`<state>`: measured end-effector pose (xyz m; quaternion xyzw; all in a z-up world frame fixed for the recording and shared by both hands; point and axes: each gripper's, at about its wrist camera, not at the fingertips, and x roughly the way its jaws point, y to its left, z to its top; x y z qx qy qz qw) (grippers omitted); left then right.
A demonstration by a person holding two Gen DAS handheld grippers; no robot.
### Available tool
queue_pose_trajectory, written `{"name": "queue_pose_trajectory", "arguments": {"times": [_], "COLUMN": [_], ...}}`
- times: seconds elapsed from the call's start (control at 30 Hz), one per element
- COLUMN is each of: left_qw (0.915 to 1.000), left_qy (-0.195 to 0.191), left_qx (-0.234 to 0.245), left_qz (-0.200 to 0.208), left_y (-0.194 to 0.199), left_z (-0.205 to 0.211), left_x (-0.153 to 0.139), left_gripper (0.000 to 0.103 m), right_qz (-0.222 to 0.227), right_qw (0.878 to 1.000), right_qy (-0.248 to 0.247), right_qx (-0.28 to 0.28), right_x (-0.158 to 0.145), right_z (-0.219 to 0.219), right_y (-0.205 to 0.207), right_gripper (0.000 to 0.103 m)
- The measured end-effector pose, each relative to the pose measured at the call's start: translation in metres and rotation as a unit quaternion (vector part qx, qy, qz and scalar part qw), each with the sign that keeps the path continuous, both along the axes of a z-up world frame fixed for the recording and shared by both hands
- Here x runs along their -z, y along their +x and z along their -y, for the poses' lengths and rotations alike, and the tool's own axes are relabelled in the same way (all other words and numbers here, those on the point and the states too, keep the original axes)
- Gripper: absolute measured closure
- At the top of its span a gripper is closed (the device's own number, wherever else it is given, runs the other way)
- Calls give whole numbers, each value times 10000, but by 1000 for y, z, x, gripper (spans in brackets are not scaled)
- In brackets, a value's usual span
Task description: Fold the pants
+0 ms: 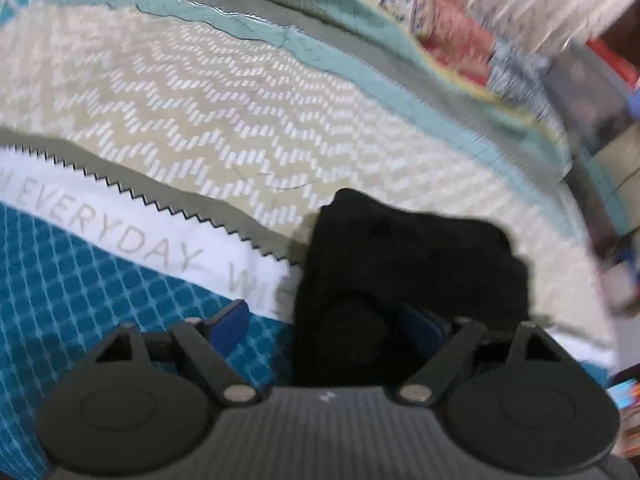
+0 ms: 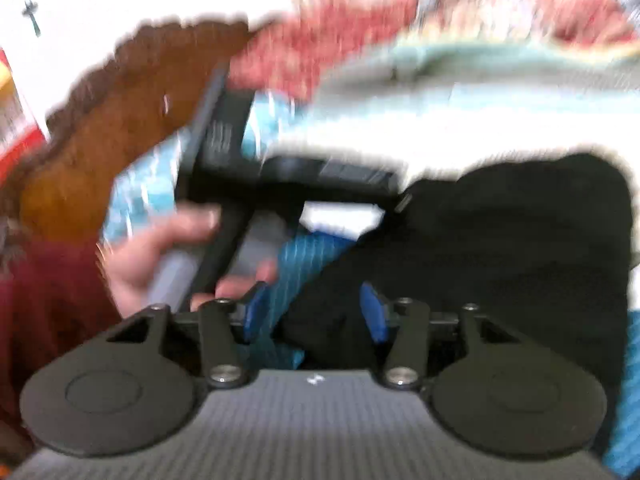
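Left wrist view shows the black pants as a dark, bunched mass lying on a patterned bedspread, over its beige zigzag panel and the edge of a white band printed with grey letters. No container appears in either view. The cloth is featureless black, with no waistband or leg visible, so its long axis and the way it points cannot be told. The left gripper has its blue-padded fingers spread wide; the cloth fills the right part of the gap and covers most of the right pad, while the left pad stands bare over the teal grid part of the bedspread. Whether any cloth is truly pinched cannot be told.

Right wrist view is heavily blurred. The right gripper also has its fingers parted, with black pants cloth rising between them and spreading up to the right, and a strip of teal bedspread showing beside the left pad. Ahead, the person's left hand grips the handle of the other gripper.
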<state>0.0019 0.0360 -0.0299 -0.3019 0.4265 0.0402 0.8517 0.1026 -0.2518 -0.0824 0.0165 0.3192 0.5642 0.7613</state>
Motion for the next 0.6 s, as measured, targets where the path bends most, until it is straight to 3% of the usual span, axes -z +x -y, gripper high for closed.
{"name": "queue_pose_trajectory", "arguments": {"times": [0.13, 0.27, 0.33, 0.47, 0.6], "left_qw": [9982, 9970, 9970, 9932, 9897], "left_qy": [-329, -555, -670, -1145, -1413], "left_qx": [-52, 212, 286, 210, 177], "left_qz": [492, 495, 276, 10, 121], "left_y": [-31, -43, -43, -42, -32], "left_z": [-10, -8, -3, -5, 1], "left_x": [-13, -6, 5, 32, 39], "left_gripper": [4, 0, 0, 0, 0], "right_qz": [129, -436, -796, -1427, -1492], "right_qw": [9944, 9794, 9695, 9579, 9619], "right_qy": [322, 307, 277, 358, 209], "right_qx": [1000, 1946, 2302, 2464, 2283], "right_x": [-15, 0, 13, 37, 46], "right_z": [62, 105, 121, 125, 113], "right_y": [23, 44, 52, 58, 65], "right_gripper": [46, 28, 27, 21, 21]}}
